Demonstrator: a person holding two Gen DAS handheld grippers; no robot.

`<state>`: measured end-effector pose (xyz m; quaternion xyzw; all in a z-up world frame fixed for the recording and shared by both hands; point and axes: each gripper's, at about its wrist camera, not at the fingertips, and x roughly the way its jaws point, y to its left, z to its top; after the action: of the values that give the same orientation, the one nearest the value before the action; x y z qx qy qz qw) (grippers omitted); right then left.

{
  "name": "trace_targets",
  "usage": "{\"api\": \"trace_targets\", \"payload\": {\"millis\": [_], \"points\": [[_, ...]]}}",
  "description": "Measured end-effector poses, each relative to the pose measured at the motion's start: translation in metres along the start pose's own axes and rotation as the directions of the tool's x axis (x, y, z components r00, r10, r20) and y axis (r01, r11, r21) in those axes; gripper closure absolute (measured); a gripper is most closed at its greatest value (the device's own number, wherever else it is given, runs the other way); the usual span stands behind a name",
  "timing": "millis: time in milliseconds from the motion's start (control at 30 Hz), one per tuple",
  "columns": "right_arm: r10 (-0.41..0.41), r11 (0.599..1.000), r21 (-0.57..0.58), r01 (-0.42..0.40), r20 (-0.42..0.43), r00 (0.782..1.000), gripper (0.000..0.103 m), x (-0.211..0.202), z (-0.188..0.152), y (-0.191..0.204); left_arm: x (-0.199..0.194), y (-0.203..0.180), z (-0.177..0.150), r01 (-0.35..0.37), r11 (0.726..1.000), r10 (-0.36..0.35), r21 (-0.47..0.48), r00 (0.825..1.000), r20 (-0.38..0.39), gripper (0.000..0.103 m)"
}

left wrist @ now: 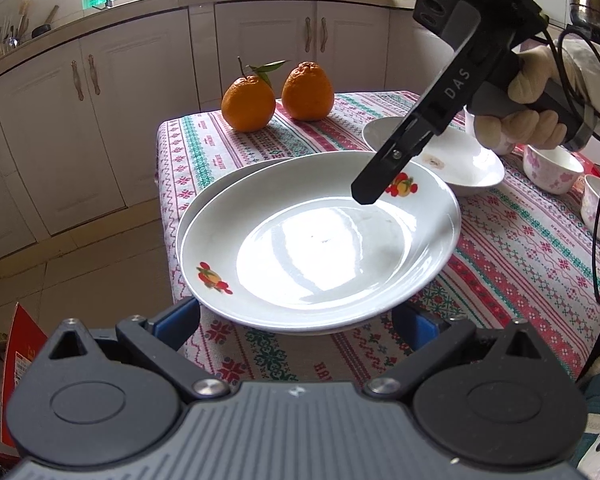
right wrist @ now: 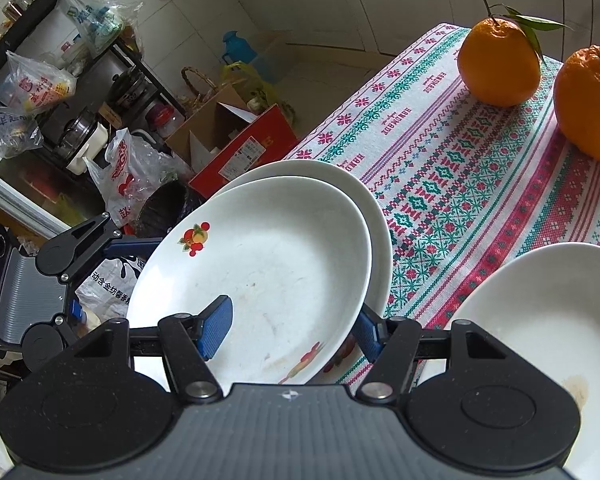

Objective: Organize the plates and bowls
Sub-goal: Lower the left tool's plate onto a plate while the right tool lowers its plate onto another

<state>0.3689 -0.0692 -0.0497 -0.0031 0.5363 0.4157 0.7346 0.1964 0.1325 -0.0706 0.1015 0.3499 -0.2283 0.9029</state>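
— Where's the top plate (right wrist: 260, 276) now?

— On the lower plate (right wrist: 380, 232), at the tablecloth (right wrist: 480, 168) corner, overhanging the edge. The right gripper (right wrist: 290, 330) is clamped across its rim, one blue pad on the inside face, the other beneath.

— And the left gripper (left wrist: 296, 320)?

— Fingers spread wide on either side of the plate's near edge; I can't tell whether they touch it, but they aren't squeezing.

— How will it handle?

— Glazed china: stiff, fairly heavy, slick, and it chips. I'd hold it at the rim, as now, and keep it level so it doesn't slide on the one below.
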Motion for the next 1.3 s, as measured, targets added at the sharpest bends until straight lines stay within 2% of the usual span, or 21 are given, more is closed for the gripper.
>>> {"api": "trace_targets", "payload": {"millis": [1067,1300], "points": [[-0.116,0.993,0.032,0.115,0.022,0.993,0.033,-0.020,-0.025,0.015,-0.008,-0.004,-0.002,0.014,1.000,-0.013,-0.017,0.999,0.033,0.001],[-0.141,0.989,0.043,0.138,0.066,0.988,0.026,-0.033,-0.040,0.022,-0.018,-0.012,-0.001,-0.002,1.000,0.003,-0.016,0.998,0.063,0.001]]}}
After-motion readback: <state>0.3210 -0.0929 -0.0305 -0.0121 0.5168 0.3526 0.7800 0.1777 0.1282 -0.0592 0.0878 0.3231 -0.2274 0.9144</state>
